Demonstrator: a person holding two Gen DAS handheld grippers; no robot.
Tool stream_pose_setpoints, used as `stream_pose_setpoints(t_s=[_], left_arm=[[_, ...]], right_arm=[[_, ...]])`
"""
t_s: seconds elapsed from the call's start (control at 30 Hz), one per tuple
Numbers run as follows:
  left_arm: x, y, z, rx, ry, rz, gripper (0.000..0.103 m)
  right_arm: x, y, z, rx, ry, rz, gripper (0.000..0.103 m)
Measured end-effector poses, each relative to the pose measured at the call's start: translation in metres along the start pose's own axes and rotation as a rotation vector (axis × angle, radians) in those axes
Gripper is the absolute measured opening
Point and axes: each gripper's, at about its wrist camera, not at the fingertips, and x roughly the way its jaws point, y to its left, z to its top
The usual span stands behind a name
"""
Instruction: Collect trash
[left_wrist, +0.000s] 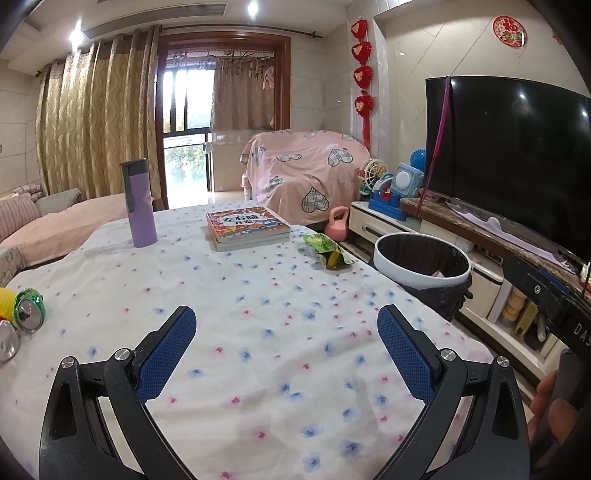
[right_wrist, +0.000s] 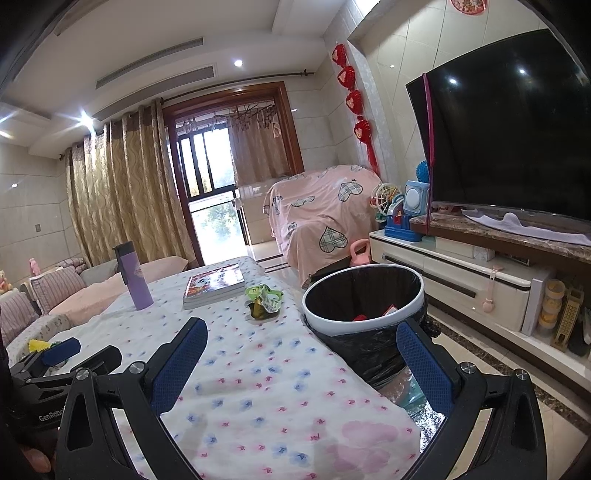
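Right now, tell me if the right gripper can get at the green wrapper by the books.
Probably yes. The right gripper is open and empty, and the green wrapper lies ahead of it on bare tablecloth, apart from the books and beside the trash bin. Nothing lies between them.

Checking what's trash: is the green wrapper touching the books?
Apart. The left wrist view shows bare tablecloth between the green wrapper and the books.
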Motion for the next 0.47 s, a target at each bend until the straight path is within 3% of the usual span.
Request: stream_pose_setpoints(t_s=[0.47], left_arm=[[0.011, 0.007, -0.004, -0.023, 0.046, -0.008, 0.101]], right_arm=[[0.013, 0.000, -0.003, 0.012, 0.057, 0.011, 0.103]])
